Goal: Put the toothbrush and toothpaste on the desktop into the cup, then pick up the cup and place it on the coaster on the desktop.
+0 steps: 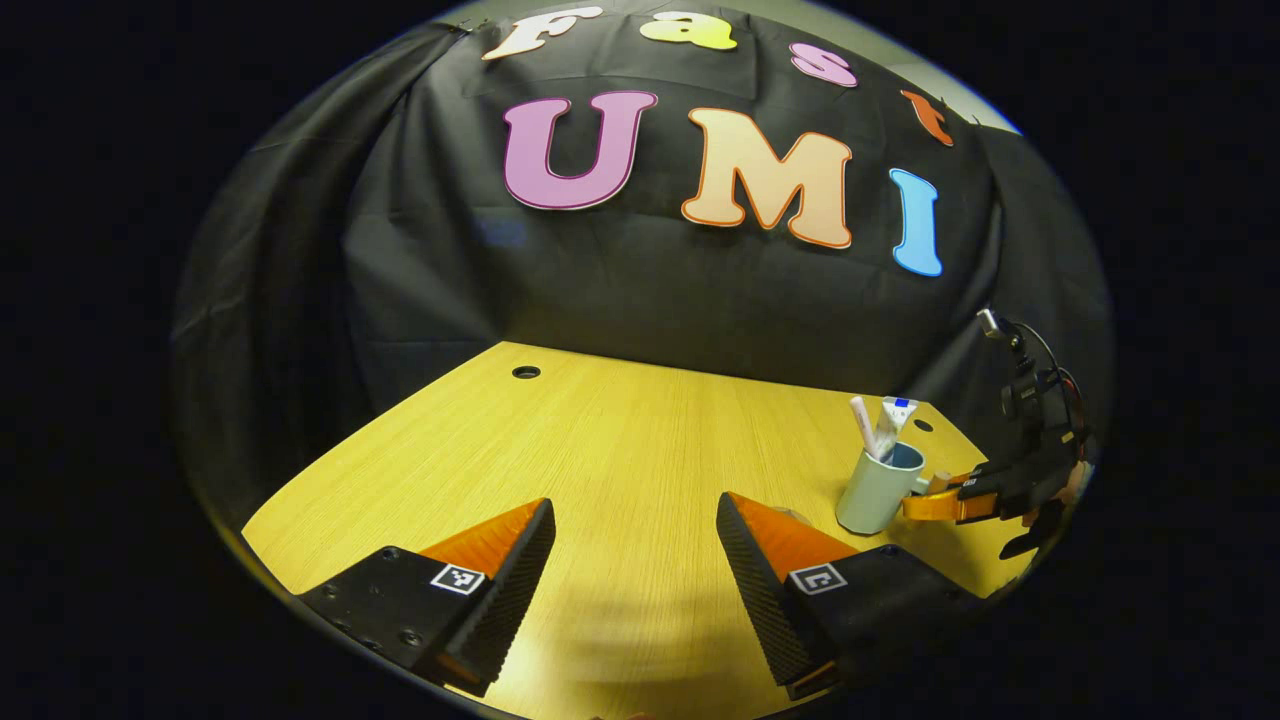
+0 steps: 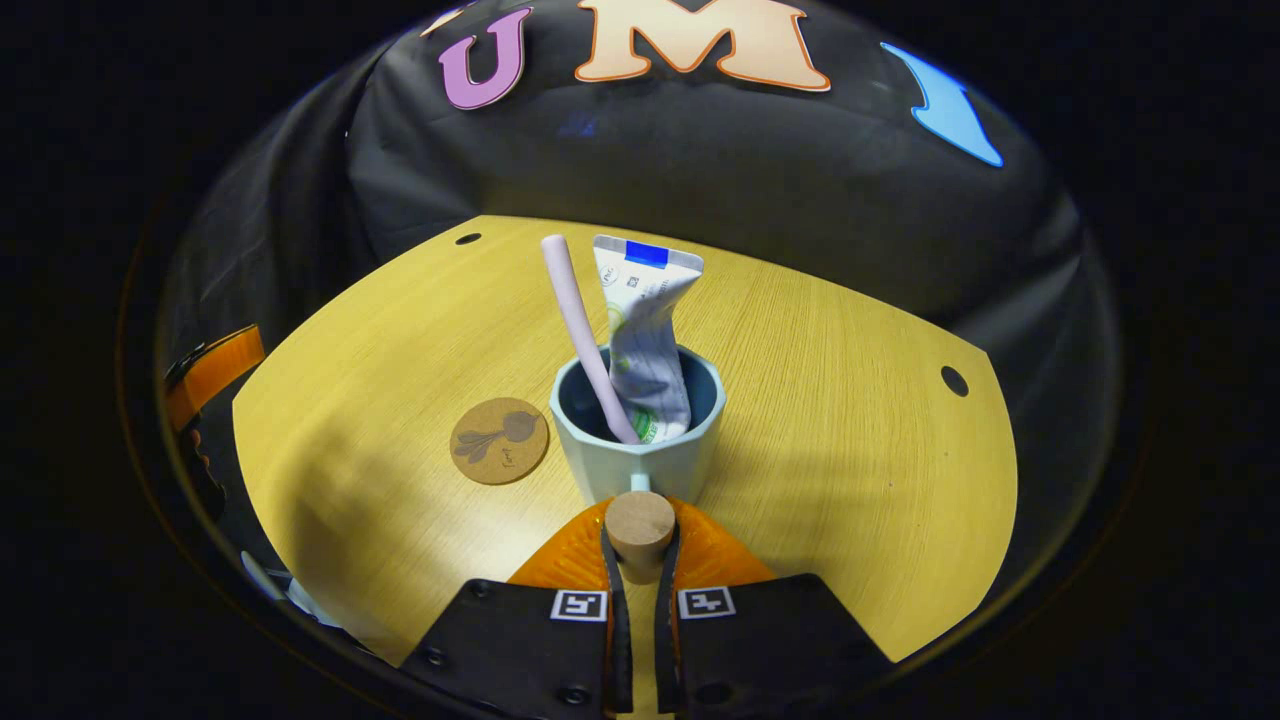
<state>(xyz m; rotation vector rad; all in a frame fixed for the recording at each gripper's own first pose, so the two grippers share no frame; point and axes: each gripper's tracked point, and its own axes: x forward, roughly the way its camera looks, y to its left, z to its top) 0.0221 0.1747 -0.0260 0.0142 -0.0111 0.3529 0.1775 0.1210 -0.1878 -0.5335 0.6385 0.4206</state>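
Observation:
A pale blue cup stands on the wooden desktop with a pink toothbrush and a white toothpaste tube upright inside it. My right gripper is shut on the cup's round wooden handle. A round cork coaster lies flat just left of the cup, apart from it. In the left gripper view the cup sits at the far right with the right gripper at its handle. My left gripper hangs open over bare desktop, holding nothing.
The desktop has small round cable holes near its back edge, another cable hole at the right. Black cloth closes the booth behind and beside the desk. The left gripper shows at the far left edge.

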